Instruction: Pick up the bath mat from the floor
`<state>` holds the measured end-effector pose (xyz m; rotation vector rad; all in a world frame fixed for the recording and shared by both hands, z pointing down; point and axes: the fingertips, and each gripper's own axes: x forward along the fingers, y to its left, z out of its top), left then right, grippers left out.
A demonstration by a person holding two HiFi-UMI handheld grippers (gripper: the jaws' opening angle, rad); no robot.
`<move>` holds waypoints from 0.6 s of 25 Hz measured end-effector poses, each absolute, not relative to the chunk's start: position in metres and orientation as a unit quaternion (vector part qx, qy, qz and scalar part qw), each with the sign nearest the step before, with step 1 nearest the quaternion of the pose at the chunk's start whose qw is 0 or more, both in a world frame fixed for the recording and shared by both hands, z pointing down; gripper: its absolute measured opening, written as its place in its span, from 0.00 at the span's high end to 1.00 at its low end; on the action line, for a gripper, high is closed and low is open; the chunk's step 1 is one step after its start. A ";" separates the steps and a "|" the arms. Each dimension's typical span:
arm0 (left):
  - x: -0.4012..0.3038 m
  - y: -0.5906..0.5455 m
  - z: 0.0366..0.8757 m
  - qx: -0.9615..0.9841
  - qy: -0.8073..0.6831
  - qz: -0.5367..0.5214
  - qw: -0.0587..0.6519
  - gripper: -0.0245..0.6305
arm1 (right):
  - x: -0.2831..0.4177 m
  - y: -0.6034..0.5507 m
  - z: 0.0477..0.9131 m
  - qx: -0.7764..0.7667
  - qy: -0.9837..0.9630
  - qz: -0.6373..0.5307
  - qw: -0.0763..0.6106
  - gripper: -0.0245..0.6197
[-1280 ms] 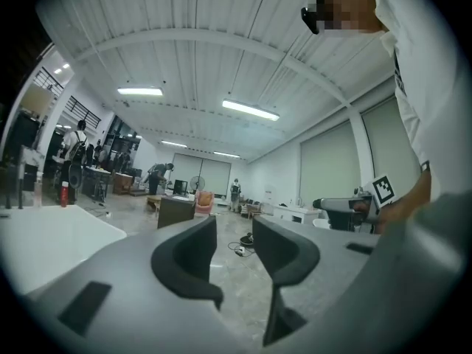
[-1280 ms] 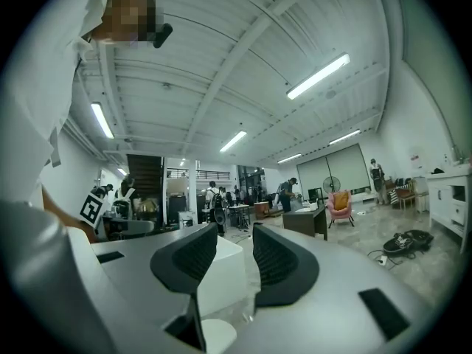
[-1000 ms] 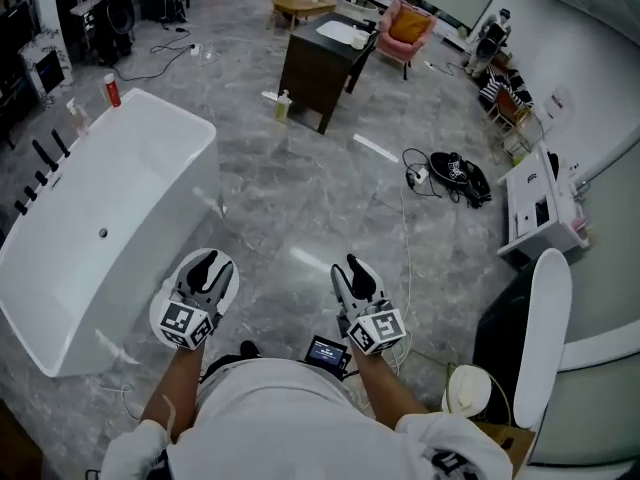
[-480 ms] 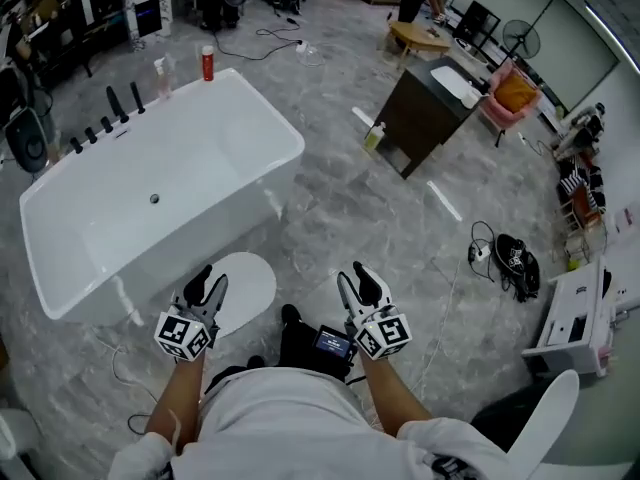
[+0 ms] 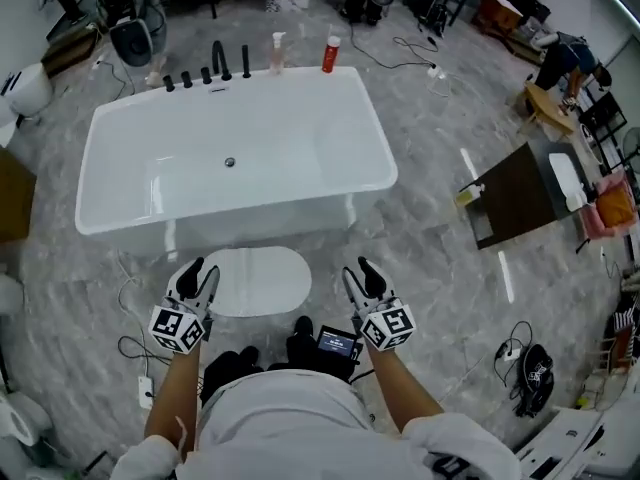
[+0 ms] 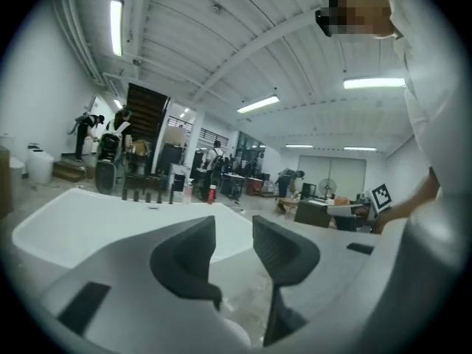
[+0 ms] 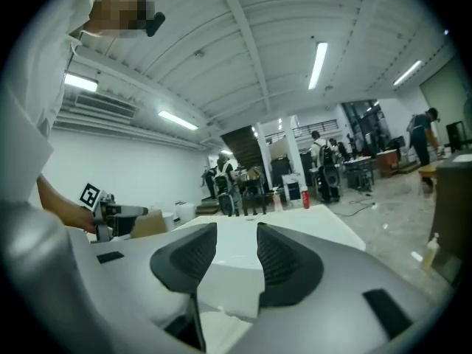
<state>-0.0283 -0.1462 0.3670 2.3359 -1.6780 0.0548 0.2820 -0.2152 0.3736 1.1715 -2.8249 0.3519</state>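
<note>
The bath mat (image 5: 256,280) is a white oval lying flat on the grey marble floor, just in front of the white bathtub (image 5: 230,158). My left gripper (image 5: 196,273) hangs above the mat's left edge, open, with nothing between its fingers. My right gripper (image 5: 364,272) is held a little to the right of the mat, also open and empty. In the left gripper view the left gripper (image 6: 234,242) shows a clear gap with the tub behind it. The right gripper (image 7: 236,260) in the right gripper view likewise shows only the tub through its gap.
Black tap fittings (image 5: 210,68), a clear bottle (image 5: 277,52) and a red bottle (image 5: 329,54) stand on the tub's far rim. A dark cabinet (image 5: 515,196) stands at the right. Cables (image 5: 135,350) trail on the floor at the left. People and equipment are at the room's far side.
The view has swung round: the bathtub now lies straight ahead and the whole mat shows between the grippers. Both grippers stay in front of the body, jaws unchanged.
</note>
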 end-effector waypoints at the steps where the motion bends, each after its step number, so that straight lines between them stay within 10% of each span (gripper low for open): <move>1: -0.036 -0.149 0.371 0.794 -0.592 0.022 0.134 0.73 | 0.277 -0.227 0.385 0.364 -0.923 0.119 0.040 0.69; 15: -0.176 -0.107 0.637 0.658 -0.655 0.098 0.359 0.68 | 0.207 -0.285 0.689 0.287 -0.881 0.324 0.189 0.63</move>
